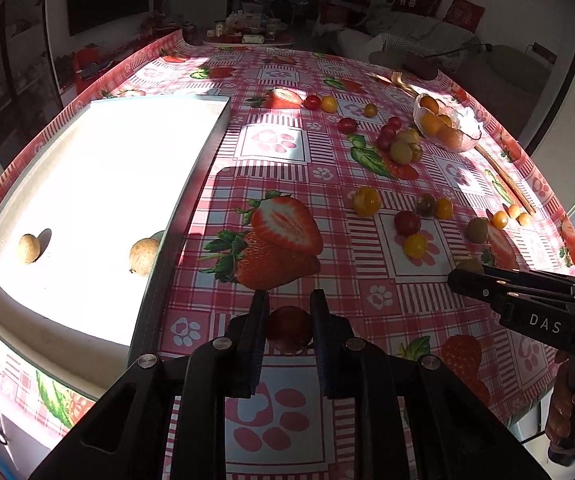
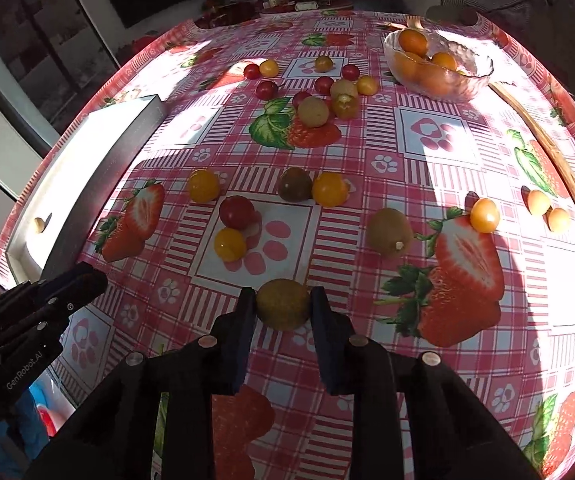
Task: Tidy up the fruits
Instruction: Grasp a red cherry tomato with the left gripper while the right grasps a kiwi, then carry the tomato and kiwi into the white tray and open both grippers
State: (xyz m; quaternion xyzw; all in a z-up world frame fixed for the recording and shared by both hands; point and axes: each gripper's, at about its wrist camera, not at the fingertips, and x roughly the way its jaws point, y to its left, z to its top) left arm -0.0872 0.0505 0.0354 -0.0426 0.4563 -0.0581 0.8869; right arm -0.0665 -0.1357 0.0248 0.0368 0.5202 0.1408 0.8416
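Note:
My left gripper (image 1: 289,300) is shut on a red tomato (image 1: 289,328), just right of the white tray (image 1: 207,148). The tray holds two pale round fruits (image 1: 144,256) (image 1: 29,248). My right gripper (image 2: 283,298) is shut on a green-brown kiwi (image 2: 283,309) above the tablecloth; it also shows at the right of the left wrist view (image 1: 457,276). Several red and yellow tomatoes (image 2: 237,211), a dark tomato (image 2: 295,184) and another kiwi (image 2: 390,232) lie scattered on the table. A glass bowl (image 2: 439,80) holds orange fruits.
The strawberry-print tablecloth (image 2: 439,140) covers the round table. A wooden stick (image 2: 543,144) lies near the bowl by the right edge. The left gripper shows at the lower left of the right wrist view (image 2: 87,280). A sofa (image 1: 427,36) stands beyond the table.

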